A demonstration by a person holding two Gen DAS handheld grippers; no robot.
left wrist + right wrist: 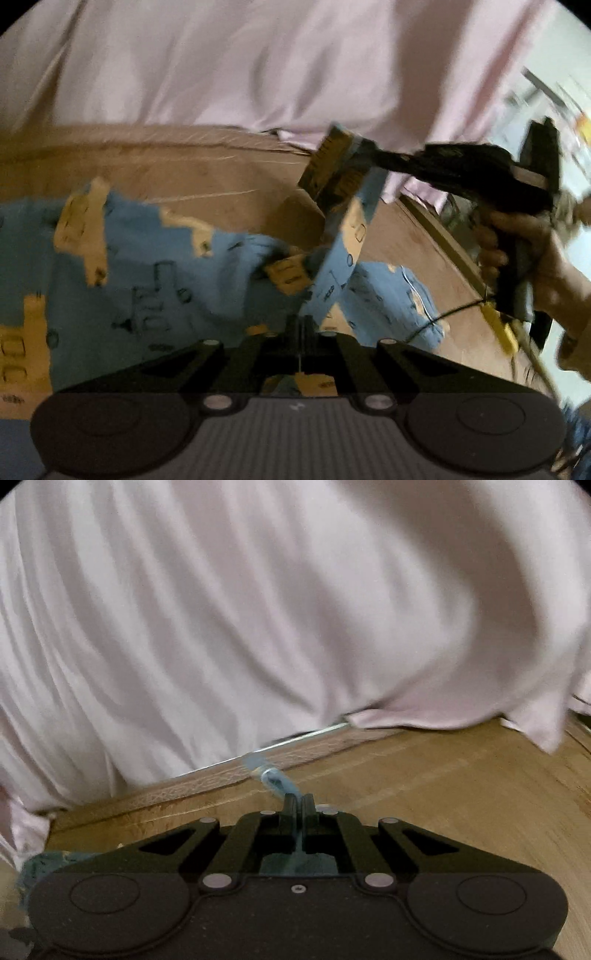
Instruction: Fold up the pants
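The pants (159, 280), blue with yellow patches and dark printed marks, are spread over the left and near part of the brown wooden desk (192, 177). One portion is lifted off the surface to the right of centre, and its raised edge is clamped between the closed fingers of the right tool (334, 168), which is seen from the left wrist view entering from the right. That tool is held by a hand (524, 243) at the right edge, with a thin cable hanging below it. The left tool (301, 325) is seen with its fingers brought together on a fold of the same cloth at the near side. In the right wrist view, a blurred strip of blue fabric (275, 779) is pinched between the fingers of the right tool (298, 801). A pale pink curtain (258, 609) hangs along the far edge of the desk.
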